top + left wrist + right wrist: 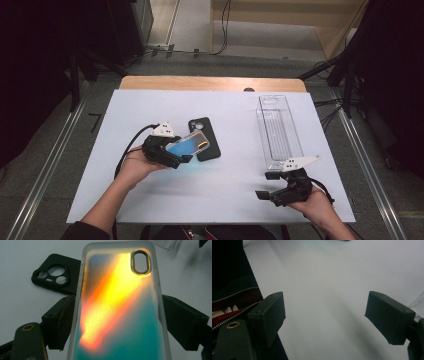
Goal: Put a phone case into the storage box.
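Note:
An iridescent phone case [187, 145] with a clear rim is held above the white table [220, 195], with my left gripper [172, 157] shut on its long sides. In the left gripper view that case [117, 307] glows orange, yellow and teal between the two black jaws. A black phone case [206, 138] lies flat on the table just behind it, camera cutouts up; the same black case [56, 273] appears at upper left in the left gripper view. My right gripper [267, 186] rests low near the front right edge, jaws apart over bare table [324, 290], nothing between them.
A long clear plastic tray [278, 131] lies on the right half of the table, just behind the right gripper. A wooden board edge [210, 83] runs along the table's far side. A red zipped garment [232, 307] is visible past the table's near edge.

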The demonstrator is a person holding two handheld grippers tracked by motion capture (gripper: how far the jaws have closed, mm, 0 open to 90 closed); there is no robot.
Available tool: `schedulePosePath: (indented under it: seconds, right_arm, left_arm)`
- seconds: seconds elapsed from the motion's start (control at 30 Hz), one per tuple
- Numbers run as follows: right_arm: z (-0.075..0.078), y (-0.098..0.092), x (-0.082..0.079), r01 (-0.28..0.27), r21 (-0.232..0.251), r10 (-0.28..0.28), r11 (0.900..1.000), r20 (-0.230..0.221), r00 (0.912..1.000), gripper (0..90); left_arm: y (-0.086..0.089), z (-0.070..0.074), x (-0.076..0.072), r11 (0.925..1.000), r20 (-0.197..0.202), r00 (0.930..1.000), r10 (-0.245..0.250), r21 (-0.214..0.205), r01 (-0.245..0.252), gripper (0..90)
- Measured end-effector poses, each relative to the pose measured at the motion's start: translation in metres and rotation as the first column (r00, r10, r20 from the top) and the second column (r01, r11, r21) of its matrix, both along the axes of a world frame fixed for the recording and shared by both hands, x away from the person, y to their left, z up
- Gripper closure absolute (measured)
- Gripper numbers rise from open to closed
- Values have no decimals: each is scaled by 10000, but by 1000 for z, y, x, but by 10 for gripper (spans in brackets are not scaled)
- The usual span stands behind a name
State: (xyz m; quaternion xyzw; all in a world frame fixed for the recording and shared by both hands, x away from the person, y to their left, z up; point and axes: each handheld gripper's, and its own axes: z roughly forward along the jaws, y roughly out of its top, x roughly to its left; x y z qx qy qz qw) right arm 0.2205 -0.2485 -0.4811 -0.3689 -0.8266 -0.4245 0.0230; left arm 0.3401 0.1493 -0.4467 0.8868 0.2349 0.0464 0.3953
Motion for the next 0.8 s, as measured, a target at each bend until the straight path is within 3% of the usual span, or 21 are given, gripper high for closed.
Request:
schedulePosePath:
  seconds: [0.13,0.3,0.47,0.57,0.7,0.8]
  right_arm:
    - [2,0,0,57,142,-58,9999,66,10000,145]
    - [2,0,0,124,100,-126,9999,151,9998,145]
    - [3,0,0,506,68,-506,9987,39,9987,146]
    - [4,1,1,644,168,-644,9978,7,9979,149]
    - [6,3,1,711,320,-710,9970,-40,9975,149]
    - [8,5,0,703,306,-705,9971,80,9975,149]
  left_arm:
    - [-2,6,-10,9998,-112,9999,105,-188,-107,167]
    - [-3,7,-17,9995,-193,9994,286,-135,-289,167]
    - [-7,7,-25,9961,-524,9948,871,-107,-877,166]
    - [-9,5,-30,9930,-481,9919,1180,-14,-1182,166]
    - [-11,4,-35,9879,-509,9871,1518,-248,-1532,166]
    - [-11,3,-37,9809,-507,9827,1783,-703,-1816,166]
